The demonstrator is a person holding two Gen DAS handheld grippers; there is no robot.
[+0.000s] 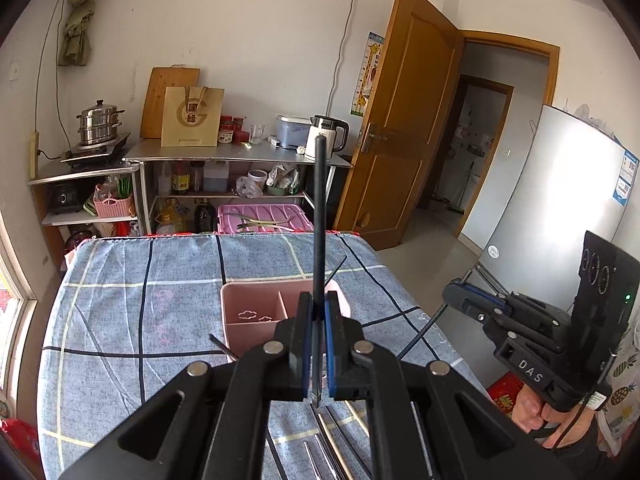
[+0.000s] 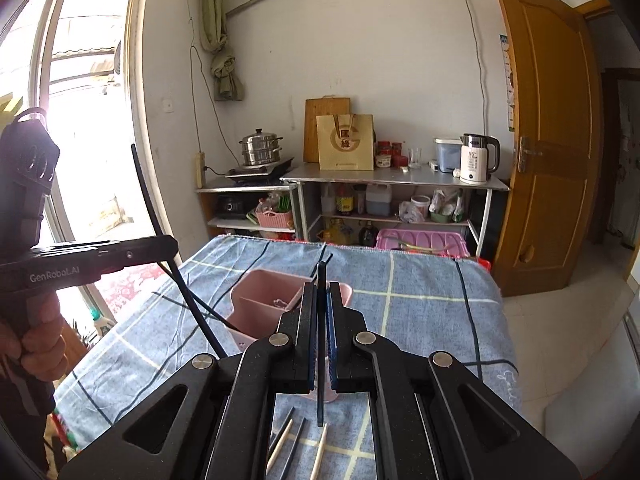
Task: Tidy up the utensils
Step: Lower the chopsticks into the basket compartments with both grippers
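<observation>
Matt black plastic left gripper (image 1: 319,316), blue rubbery pads, shiny metal pivot pins; same build on right gripper (image 2: 321,304). Thin matt black chopstick (image 1: 320,216) in one, similar dark chopstick (image 2: 321,320) in the other. Smooth, matt pink plastic compartment box (image 1: 256,312). Soft woven blue-grey checked cloth (image 1: 140,300) over table. Pale bare-wood chopsticks (image 2: 320,452) on cloth. Glossy stainless steel steamer pot (image 1: 99,122). Varnished brown wooden door (image 1: 404,120). Beige paper bag (image 1: 192,118).

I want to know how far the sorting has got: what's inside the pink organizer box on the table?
The pink box shows a divider and one thin dark chopstick leaning out. Both grippers hide its near part, so any contents there can't be seen.
</observation>
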